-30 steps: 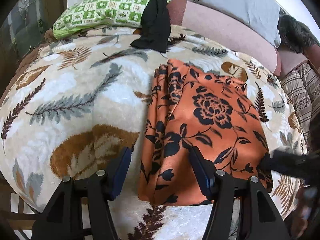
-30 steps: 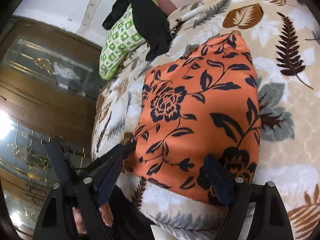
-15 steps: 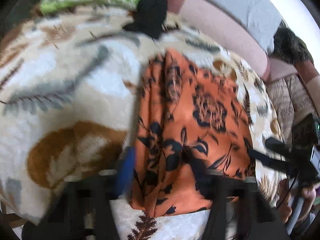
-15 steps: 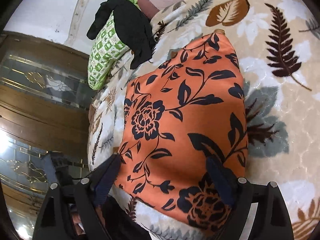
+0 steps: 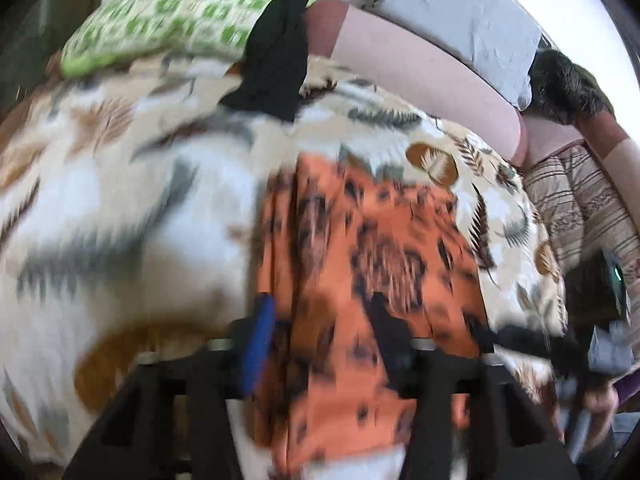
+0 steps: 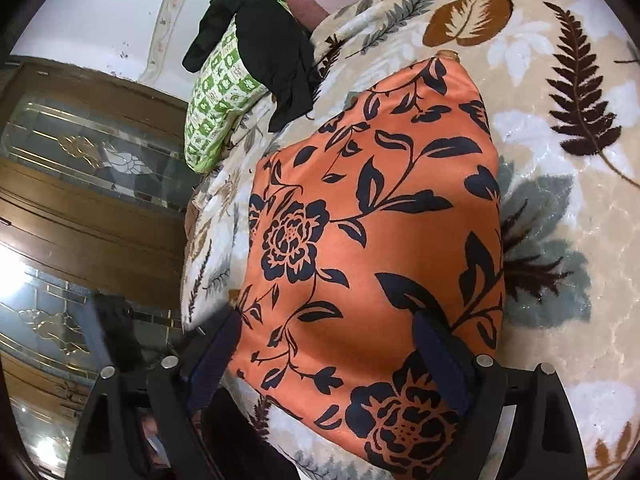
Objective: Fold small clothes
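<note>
Motion blur smears the left wrist view, yet the main things read. The orange floral garment (image 5: 372, 280) lies already folded to a narrow rectangle on the leaf-print blanket (image 5: 100, 208) of the bed, its near edge under the left gripper (image 5: 324, 344). Its jaws have just been opening again after a quick close; they now stand part-way apart astride the near left edge of the cloth, and whether a pad presses the fabric I cannot tell through the blur. Farther back a black garment (image 5: 280, 52) drapes over a green checked pillow (image 5: 172, 20).

From the right wrist view the picture is sharp. The right gripper (image 6: 328, 364) has its jaws spread wide, straddling the near end of the orange floral garment (image 6: 372, 240) without pinching it; the cloth lies smooth and flat between the pads. The black garment (image 6: 272, 52) waits on the pillow near the headboard.

To do the next fold well, I judge both grippers should pinch the two near corners through all layers, level with each other, lift together and lay the near end squarely onto the far end, so the slippery fabric does not slide apart.
</note>
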